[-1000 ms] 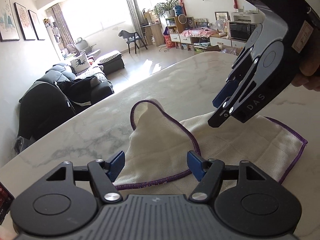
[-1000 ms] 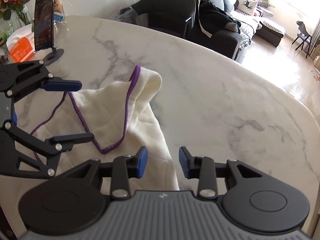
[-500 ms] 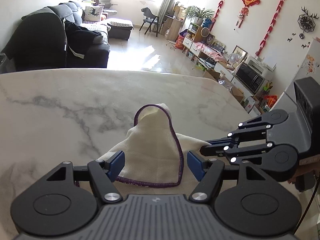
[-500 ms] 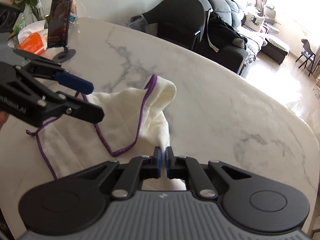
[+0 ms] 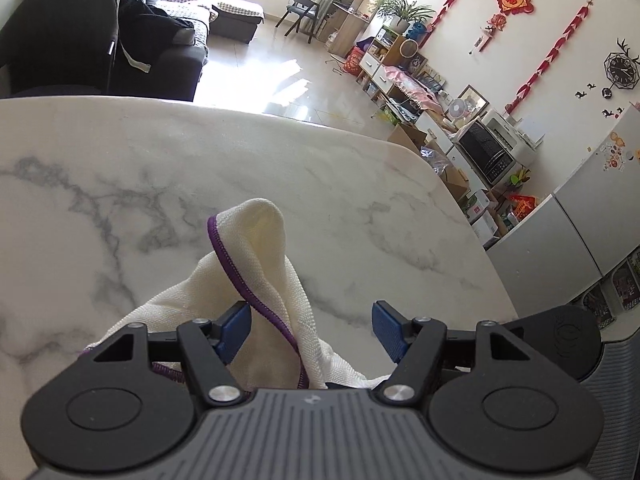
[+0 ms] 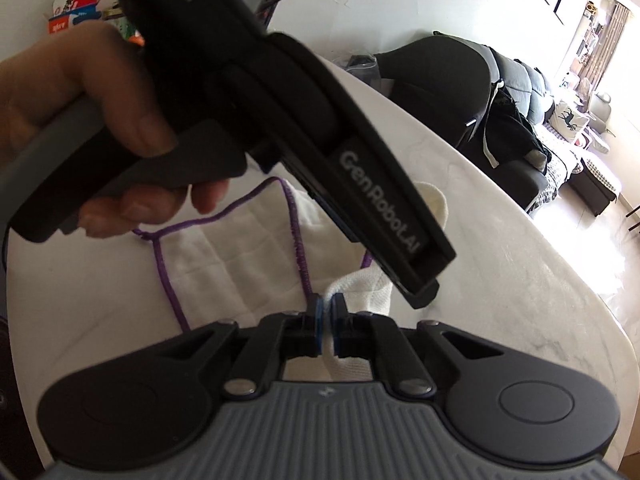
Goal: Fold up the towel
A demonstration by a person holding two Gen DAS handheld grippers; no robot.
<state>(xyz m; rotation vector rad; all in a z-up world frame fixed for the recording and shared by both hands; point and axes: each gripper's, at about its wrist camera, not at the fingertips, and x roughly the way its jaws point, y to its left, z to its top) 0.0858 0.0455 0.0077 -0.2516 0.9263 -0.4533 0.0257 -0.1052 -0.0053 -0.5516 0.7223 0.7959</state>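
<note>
A cream towel (image 5: 268, 280) with a purple hem lies bunched on the marble table (image 5: 120, 168); one fold stands up in a peak. My left gripper (image 5: 310, 330) is open, its blue pads on either side of the raised fold without pinching it. In the right wrist view the towel (image 6: 240, 256) spreads flat to the left, and my right gripper (image 6: 326, 314) is shut on a gathered white fold of it. The left gripper's body (image 6: 304, 120), held by a hand (image 6: 92, 100), crosses just above and in front of the right gripper.
The table's far edge (image 5: 280, 120) curves round, with a dark sofa (image 5: 120, 32) and bright floor beyond. Shelves and a microwave (image 5: 486, 152) stand to the right. The right gripper's body (image 5: 568, 340) shows at the lower right. Boxes (image 6: 76, 4) sit behind the hand.
The right gripper stays shut on the towel's fold. The left gripper has swung over close above the right one and now straddles the raised fold, still open.
</note>
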